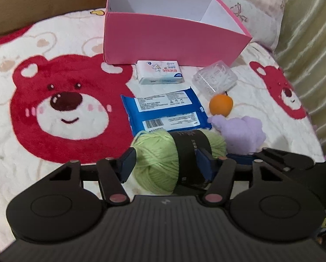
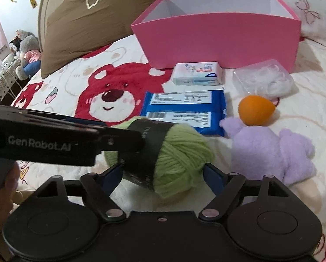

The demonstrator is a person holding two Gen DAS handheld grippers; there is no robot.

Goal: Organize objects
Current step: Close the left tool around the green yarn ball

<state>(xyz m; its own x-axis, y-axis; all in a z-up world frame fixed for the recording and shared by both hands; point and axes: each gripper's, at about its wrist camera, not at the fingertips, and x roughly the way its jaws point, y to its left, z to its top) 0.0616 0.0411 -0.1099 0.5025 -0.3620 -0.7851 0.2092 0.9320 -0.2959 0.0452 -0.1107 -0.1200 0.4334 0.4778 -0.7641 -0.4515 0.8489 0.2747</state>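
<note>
A green yarn ball (image 1: 160, 159) with a black band lies on the bear blanket, near me. My left gripper (image 1: 167, 163) has its blue pads against both sides of the yarn. In the right wrist view the yarn (image 2: 180, 155) sits between the fingers of my right gripper (image 2: 163, 174), which are spread with a gap on each side. The left gripper's arm (image 2: 53, 144) crosses in from the left onto the yarn. The pink box (image 1: 169, 41) stands open behind; in the right wrist view the box (image 2: 219, 41) looks empty.
Between yarn and box lie a blue wipes pack (image 1: 165, 111), a small tissue pack (image 1: 160, 72), a clear plastic case (image 1: 215, 78), an orange ball (image 1: 220, 104) and a purple plush toy (image 2: 272, 152). A brown pillow (image 2: 93, 21) lies left of the box.
</note>
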